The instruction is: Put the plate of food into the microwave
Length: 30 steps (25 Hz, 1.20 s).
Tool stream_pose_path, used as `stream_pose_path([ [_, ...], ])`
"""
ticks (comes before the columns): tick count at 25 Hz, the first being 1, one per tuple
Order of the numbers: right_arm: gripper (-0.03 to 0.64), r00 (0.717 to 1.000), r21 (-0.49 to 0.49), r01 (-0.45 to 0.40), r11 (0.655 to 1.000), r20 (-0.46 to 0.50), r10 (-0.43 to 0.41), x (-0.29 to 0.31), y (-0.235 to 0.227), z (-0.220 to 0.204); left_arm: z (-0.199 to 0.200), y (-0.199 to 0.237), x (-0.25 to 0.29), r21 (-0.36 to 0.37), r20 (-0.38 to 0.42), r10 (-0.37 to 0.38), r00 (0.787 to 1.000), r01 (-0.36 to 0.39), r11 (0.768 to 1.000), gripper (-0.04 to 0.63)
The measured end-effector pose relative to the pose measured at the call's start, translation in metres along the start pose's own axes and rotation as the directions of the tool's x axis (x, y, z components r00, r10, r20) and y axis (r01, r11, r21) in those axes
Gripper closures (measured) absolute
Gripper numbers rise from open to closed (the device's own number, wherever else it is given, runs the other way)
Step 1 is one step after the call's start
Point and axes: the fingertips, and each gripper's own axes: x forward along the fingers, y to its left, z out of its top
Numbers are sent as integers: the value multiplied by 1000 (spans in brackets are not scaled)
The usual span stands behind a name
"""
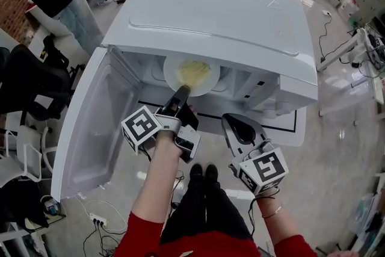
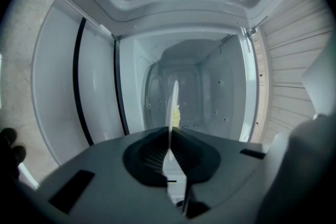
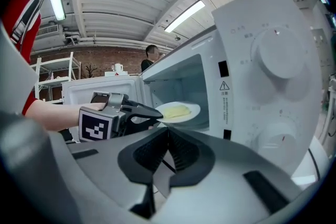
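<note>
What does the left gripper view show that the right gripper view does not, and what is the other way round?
Only the left gripper view shows the microwave's back wall, seen from the opening, and the plate edge-on, clamped between that gripper's own jaws. Only the right gripper view shows the control knobs, the warning label, the left gripper from the side, and a person in the background. Both show the plate, its yellow food and the open door.
</note>
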Motion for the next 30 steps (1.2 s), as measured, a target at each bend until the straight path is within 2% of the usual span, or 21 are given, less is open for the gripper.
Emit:
stream_pose_path([
  [3,603,1000,-14,5,1000,5,-5,3,2,-3,4,6,-2,23,0,19,1000,-19,1000,575],
  [7,602,1000,-38,7,999,29,-6,5,6,-7,9,9,-1,26,-3,7,1000,-7,1000,575],
  [30,601,999,-51,19,999,44,-17,5,15,-18,31,14,36,-23,1,57,998,-57,998,575],
])
